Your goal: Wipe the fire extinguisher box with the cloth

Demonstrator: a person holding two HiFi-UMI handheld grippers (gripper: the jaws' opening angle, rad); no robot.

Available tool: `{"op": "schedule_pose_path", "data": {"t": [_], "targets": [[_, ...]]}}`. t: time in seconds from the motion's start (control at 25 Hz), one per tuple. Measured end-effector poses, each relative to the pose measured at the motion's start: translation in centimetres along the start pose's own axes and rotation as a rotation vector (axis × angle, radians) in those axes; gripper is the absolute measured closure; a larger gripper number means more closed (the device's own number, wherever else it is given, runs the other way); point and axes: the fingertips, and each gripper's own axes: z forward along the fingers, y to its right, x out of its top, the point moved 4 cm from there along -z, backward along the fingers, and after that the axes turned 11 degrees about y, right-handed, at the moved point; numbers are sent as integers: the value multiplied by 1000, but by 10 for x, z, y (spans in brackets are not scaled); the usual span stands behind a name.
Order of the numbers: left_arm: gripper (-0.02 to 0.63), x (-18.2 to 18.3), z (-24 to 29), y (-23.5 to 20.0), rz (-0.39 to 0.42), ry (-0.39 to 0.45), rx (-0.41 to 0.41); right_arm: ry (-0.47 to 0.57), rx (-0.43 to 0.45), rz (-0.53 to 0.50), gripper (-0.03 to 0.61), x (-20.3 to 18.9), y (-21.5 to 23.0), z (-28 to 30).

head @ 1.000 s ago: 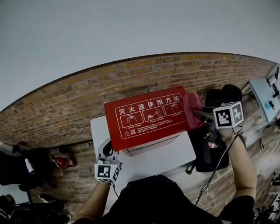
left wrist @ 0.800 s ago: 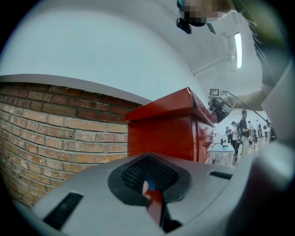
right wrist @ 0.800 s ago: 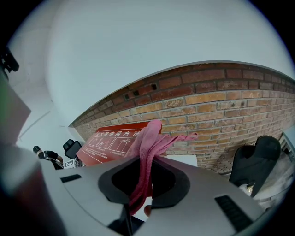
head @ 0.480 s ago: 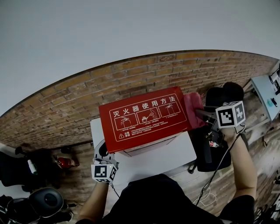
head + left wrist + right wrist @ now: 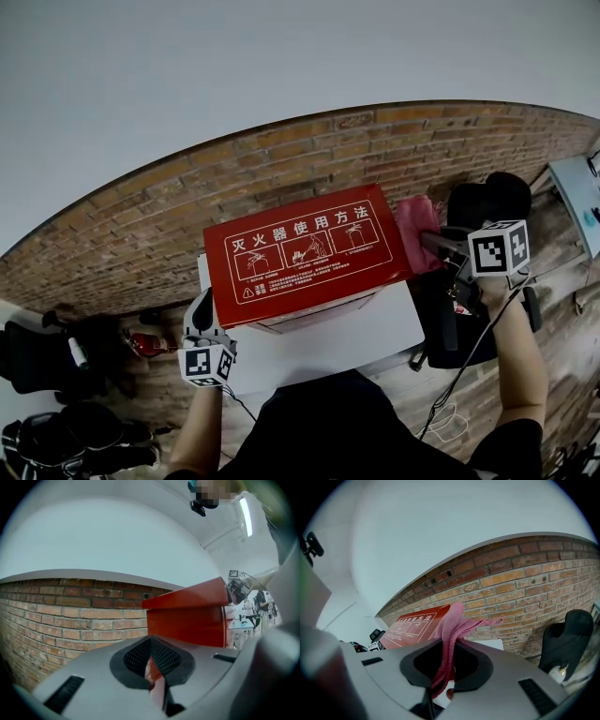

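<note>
Wiping pass poised at the box's right end.
Left gripper (image 5: 200, 317), jaws together and empty, hangs at 8 o'clock of the glossy, flat-sided red fire extinguisher box (image 5: 305, 253) on a white table (image 5: 375, 333). At 3 o'clock the right gripper (image 5: 433, 246) pinches a soft, ribbed pink cloth (image 5: 417, 225), which probably needs dragging leftward across the printed lid next.

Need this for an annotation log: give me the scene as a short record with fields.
box: red fire extinguisher box, printed side up, on the white table
cloth: pink cloth, at the box's right end
right side: right gripper, jaws shut on the cloth
left side: left gripper, jaws together with nothing between them, beside the box's left end
backdrop: brick wall
</note>
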Motion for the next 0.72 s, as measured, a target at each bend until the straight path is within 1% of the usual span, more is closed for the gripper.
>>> {"op": "schedule_pose_path", "data": {"t": [0.12, 0.2, 0.36, 0.52, 0.64, 0.72], "targets": [[584, 16, -6, -19, 78, 9, 60, 24, 18, 14, 517, -2, 9, 2], [584, 33, -10, -29, 141, 25, 93, 35, 29, 22, 517, -4, 15, 3], [584, 80, -10, -36, 270, 68, 120, 60, 57, 49, 517, -4, 25, 4], [584, 126, -1, -20, 406, 104, 99, 90, 80, 71, 517, -6, 32, 8], [584, 158, 12, 0, 469, 146, 52, 98, 91, 91, 517, -10, 35, 10], [584, 174, 25, 15, 492, 175, -1, 103, 94, 102, 517, -13, 36, 12]]}}
